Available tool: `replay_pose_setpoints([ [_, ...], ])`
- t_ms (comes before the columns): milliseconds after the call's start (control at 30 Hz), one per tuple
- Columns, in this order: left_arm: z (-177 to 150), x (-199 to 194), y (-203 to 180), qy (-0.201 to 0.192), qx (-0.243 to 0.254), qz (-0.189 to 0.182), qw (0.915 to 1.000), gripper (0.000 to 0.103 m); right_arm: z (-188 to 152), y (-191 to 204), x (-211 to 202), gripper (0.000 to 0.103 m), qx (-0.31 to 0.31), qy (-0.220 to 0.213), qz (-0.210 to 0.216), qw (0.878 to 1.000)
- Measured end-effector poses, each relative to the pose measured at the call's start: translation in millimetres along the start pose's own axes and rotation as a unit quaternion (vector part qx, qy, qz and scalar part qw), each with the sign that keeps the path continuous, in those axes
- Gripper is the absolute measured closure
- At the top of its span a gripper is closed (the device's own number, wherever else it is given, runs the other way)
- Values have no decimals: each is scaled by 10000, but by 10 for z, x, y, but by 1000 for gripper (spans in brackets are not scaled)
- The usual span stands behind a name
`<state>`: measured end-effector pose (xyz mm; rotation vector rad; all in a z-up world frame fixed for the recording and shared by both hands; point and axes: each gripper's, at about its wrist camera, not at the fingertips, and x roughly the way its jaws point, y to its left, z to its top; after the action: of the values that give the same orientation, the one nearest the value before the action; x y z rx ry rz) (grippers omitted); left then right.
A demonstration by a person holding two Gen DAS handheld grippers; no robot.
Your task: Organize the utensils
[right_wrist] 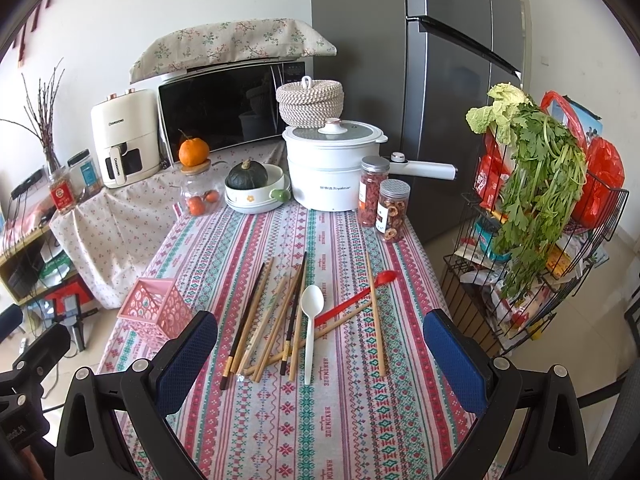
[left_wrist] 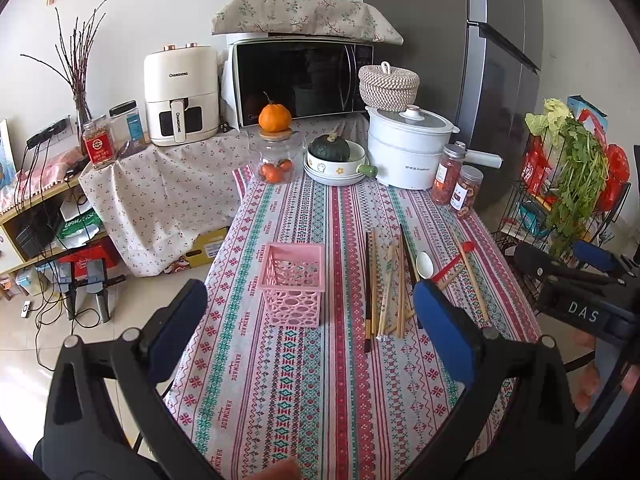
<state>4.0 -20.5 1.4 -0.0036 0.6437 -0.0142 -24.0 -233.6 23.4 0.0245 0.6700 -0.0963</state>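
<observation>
A pink perforated basket [left_wrist: 291,284] [right_wrist: 157,307] stands upright on the patterned tablecloth [left_wrist: 320,380], left of a loose heap of wooden and dark chopsticks [left_wrist: 386,288] [right_wrist: 276,316]. A white plastic spoon [right_wrist: 310,320] [left_wrist: 425,264] and a red spoon [right_wrist: 356,296] [left_wrist: 454,263] lie among the chopsticks. My left gripper [left_wrist: 312,320] hovers open over the table's near part, with the basket between its fingers in view. My right gripper [right_wrist: 320,350] is also open, above the near ends of the chopsticks, holding nothing. The right gripper [left_wrist: 580,272] shows at the right edge of the left wrist view.
At the table's far end stand a white electric pot [right_wrist: 328,168], two jars of dried fruit [right_wrist: 384,200], a bowl with a green squash [right_wrist: 252,184] and a glass jar with oranges [right_wrist: 198,192]. A wire rack with greens [right_wrist: 532,216] stands right of the table; a fridge behind.
</observation>
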Motion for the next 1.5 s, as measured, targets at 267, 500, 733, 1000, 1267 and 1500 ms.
replay_pose_setpoints([
  [267,277,299,-133,106,448,-234,9987,1,288,-298,436,0,317,515,28,9982],
  [500,629,1006,-545,1160,630,-1148,9846,2,557,-563,1023,0,575,1267,78,9902],
  [733,666,2168,-918,2440,468,-1238,9607,54,334,-1055,1650,0,1170,1961,-34,9736],
  [1000,467,3082,-935,3320,51,-732,9404,85,218,-1257,2168,0,1159,2446,-77,9626],
  [1267,306,3249,-942,3588,127,-468,9321,95,236,-1324,2392,0,1227,2529,-31,9597],
  [1500,218,3139,-1009,3633,264,-419,9304,96,258,-1361,2398,0,1255,2458,21,9612],
])
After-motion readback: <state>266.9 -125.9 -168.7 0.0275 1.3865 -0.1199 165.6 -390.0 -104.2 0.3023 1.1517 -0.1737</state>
